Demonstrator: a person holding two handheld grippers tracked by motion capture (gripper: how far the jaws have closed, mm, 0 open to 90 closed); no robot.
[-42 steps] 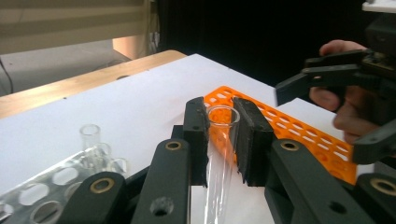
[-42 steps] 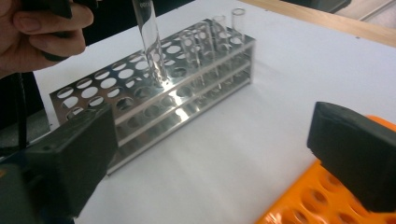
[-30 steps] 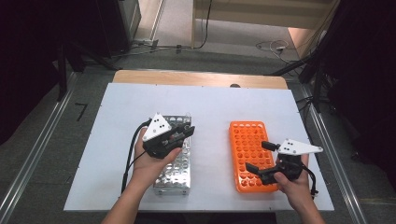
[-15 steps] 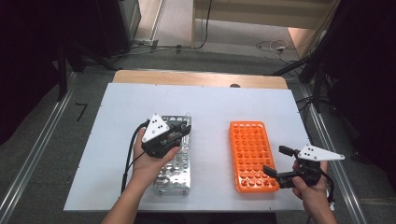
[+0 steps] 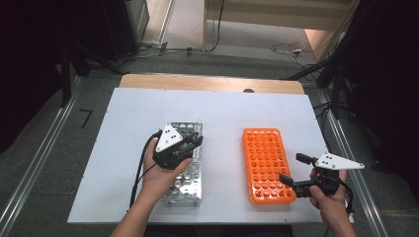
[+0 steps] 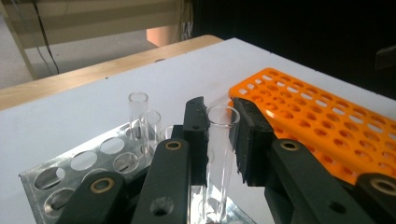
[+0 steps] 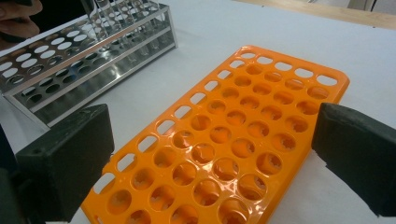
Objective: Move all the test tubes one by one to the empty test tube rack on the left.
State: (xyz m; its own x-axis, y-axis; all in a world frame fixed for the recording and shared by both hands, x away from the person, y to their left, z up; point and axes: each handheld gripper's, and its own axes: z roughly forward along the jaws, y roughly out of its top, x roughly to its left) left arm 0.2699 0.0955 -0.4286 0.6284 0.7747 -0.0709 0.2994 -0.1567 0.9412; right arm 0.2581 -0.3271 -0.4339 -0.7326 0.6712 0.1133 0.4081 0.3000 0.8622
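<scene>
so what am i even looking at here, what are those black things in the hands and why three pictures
A person sits at a white table holding a hand-held grasping tool in each hand; no robot arm is involved. The high view looks down from above. The other two pictures come from small cameras riding on each tool, looking along its two black jaws.

On the table stand a metal rack with a few glass tubes, and an empty orange rack full of holes.

The left tool is over the metal rack, its jaws on either side of a clear glass tube that stands in the rack; whether they grip it I cannot tell. The right tool is wide open at the near right corner of the orange rack, holding nothing.
</scene>
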